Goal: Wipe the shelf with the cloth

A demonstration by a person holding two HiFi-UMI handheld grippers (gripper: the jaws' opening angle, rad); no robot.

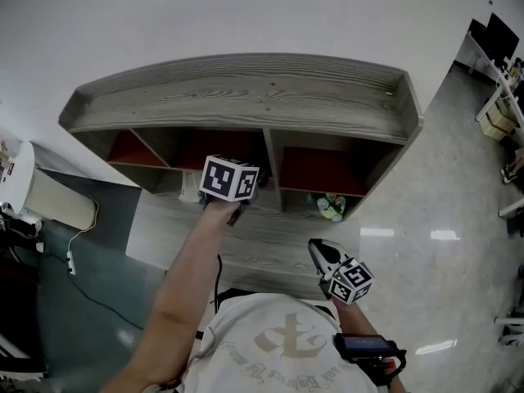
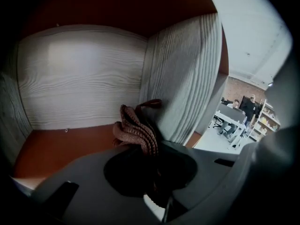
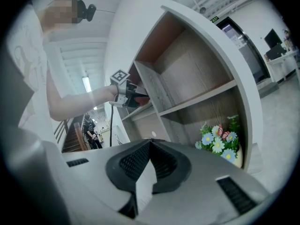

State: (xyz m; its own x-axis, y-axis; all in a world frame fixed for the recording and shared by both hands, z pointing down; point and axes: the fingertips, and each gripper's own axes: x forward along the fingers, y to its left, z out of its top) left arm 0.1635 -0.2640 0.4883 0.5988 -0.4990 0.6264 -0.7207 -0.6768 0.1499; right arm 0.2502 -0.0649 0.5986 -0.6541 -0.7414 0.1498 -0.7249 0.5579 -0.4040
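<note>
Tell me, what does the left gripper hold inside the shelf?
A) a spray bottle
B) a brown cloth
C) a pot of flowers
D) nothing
B: in the left gripper view, the left gripper has its jaws shut on a bunched brown cloth, right beside a grey divider.

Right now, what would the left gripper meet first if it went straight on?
Probably the grey divider, near its corner with the back panel; the held cloth would touch first. Depth is unclear.
</note>
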